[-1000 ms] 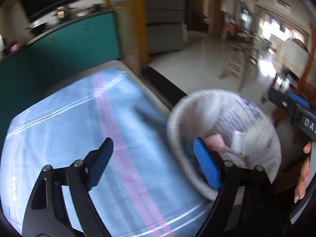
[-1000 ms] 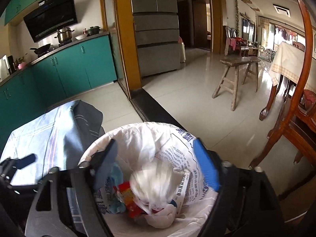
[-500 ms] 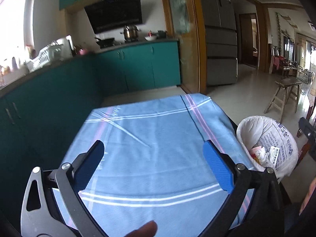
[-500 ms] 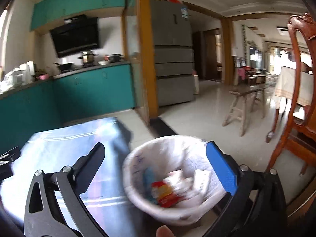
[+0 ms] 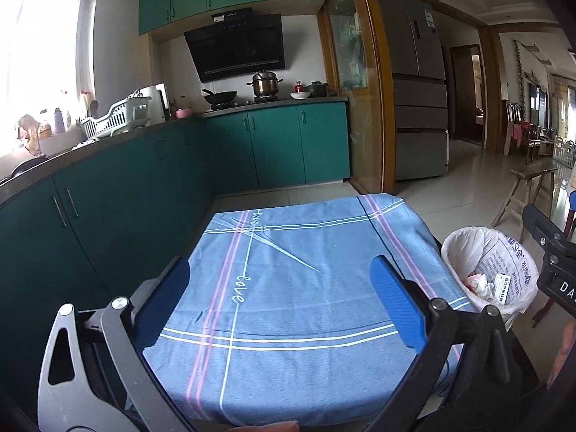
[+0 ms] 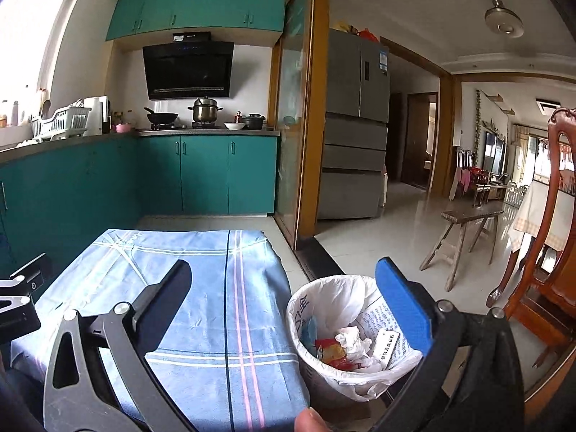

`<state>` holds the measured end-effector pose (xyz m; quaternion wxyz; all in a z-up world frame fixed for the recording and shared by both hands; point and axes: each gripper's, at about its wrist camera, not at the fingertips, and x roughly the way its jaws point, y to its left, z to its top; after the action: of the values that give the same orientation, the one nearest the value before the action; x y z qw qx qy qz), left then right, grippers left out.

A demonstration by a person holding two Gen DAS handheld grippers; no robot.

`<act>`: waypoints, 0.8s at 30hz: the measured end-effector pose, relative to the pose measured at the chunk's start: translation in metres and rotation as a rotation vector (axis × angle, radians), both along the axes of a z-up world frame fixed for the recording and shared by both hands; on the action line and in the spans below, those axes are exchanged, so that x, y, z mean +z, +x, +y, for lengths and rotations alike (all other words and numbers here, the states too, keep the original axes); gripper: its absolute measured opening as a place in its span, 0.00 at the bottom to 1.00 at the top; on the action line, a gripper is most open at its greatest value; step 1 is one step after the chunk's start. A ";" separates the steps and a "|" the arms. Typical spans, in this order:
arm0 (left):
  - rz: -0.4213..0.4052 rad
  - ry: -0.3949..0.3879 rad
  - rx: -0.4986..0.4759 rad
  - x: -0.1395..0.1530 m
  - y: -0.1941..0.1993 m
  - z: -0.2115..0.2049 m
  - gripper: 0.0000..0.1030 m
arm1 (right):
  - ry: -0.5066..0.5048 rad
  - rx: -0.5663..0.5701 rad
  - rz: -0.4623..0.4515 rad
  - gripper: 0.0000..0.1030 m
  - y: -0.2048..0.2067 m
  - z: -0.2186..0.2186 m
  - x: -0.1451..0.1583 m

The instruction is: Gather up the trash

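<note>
A trash bin lined with a white printed bag (image 6: 325, 297) stands on the floor right of the table; it also shows in the left wrist view (image 5: 464, 246). Inside lie a red wrapper (image 6: 333, 352), crumpled white tissue (image 6: 351, 338) and a small white box (image 6: 386, 343). My left gripper (image 5: 280, 302) is open and empty above the table with the blue cloth (image 5: 306, 252). My right gripper (image 6: 288, 306) is open and empty, raised above the table's right edge and the bin. The blue cloth (image 6: 201, 288) bears no trash that I can see.
Teal kitchen cabinets (image 5: 144, 180) run along the left and back. A grey fridge (image 6: 354, 126) stands behind the doorway. A wooden bench (image 6: 464, 230) and a carved wooden chair (image 6: 550, 252) stand to the right on the tiled floor.
Both grippers have risen and pulled back from the bin. The left one swung left over the table. Trash seen dropping under the right gripper now lies in the bin.
</note>
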<state>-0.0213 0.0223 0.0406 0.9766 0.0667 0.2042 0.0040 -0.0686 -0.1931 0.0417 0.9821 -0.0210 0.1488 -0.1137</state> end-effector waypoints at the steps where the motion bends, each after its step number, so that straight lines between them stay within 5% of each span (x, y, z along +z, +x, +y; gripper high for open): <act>1: -0.001 -0.002 0.002 0.000 -0.001 0.001 0.97 | -0.004 0.001 0.001 0.97 -0.001 0.002 -0.001; 24: 0.014 -0.022 -0.015 0.000 -0.002 -0.001 0.97 | -0.019 -0.009 0.010 0.97 -0.007 0.009 -0.002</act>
<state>-0.0231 0.0216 0.0401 0.9758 0.0574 0.2107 -0.0059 -0.0755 -0.1836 0.0393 0.9806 -0.0301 0.1526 -0.1193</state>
